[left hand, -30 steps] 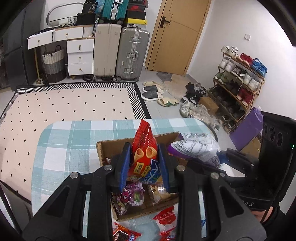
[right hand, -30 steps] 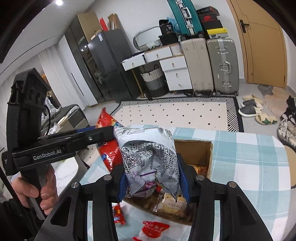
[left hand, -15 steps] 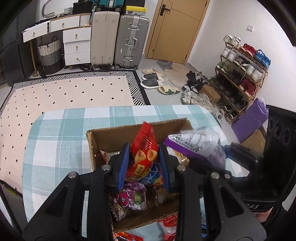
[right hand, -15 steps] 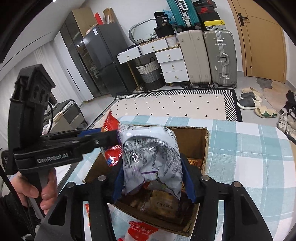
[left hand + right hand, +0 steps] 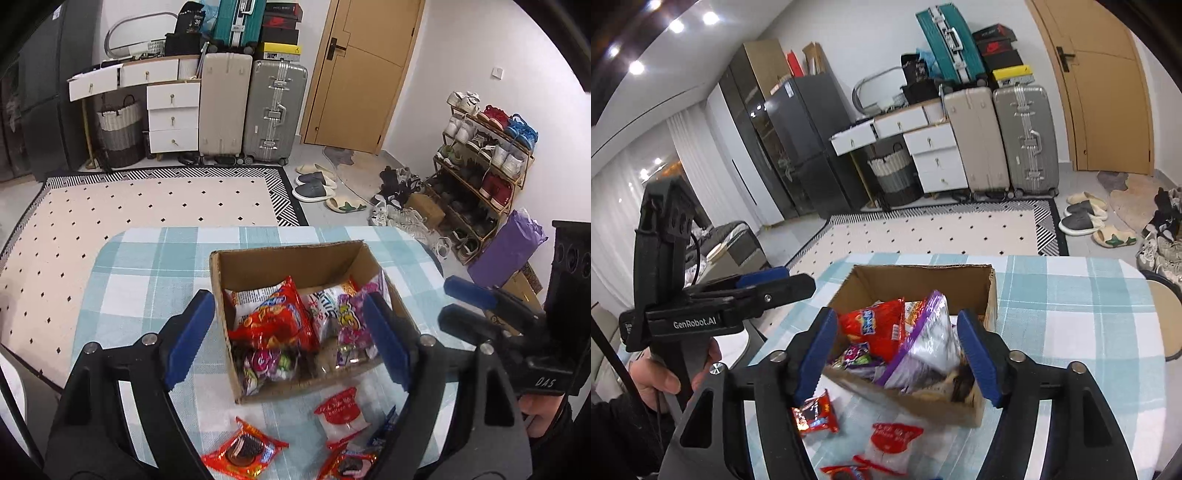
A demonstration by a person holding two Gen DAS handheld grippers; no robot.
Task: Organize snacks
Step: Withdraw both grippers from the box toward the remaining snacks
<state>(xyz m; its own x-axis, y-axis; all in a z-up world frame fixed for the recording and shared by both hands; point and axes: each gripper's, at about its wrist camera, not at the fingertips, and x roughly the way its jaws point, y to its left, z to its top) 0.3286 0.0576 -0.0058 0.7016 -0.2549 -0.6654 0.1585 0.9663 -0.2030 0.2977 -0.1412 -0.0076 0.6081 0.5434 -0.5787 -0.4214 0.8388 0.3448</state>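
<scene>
L-wrist: claw (image 5: 288, 330) opening over box (image 5: 288, 264)

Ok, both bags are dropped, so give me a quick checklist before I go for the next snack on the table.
1. Left tool empty: ok, jaws opening, nothing between them.
2. Right tool empty: ok, jaws opening, the silver and purple bag is free of the pads.
3. Red chip bag inside the brown cardboard box: ok.
4. Silver and purple bag settled: cannot tell, it leans and looks blurred.
5. Next targets visible: ok, a red cookie packet and a white pouch with a red label lie on the checked tablecloth in front of the box.
</scene>
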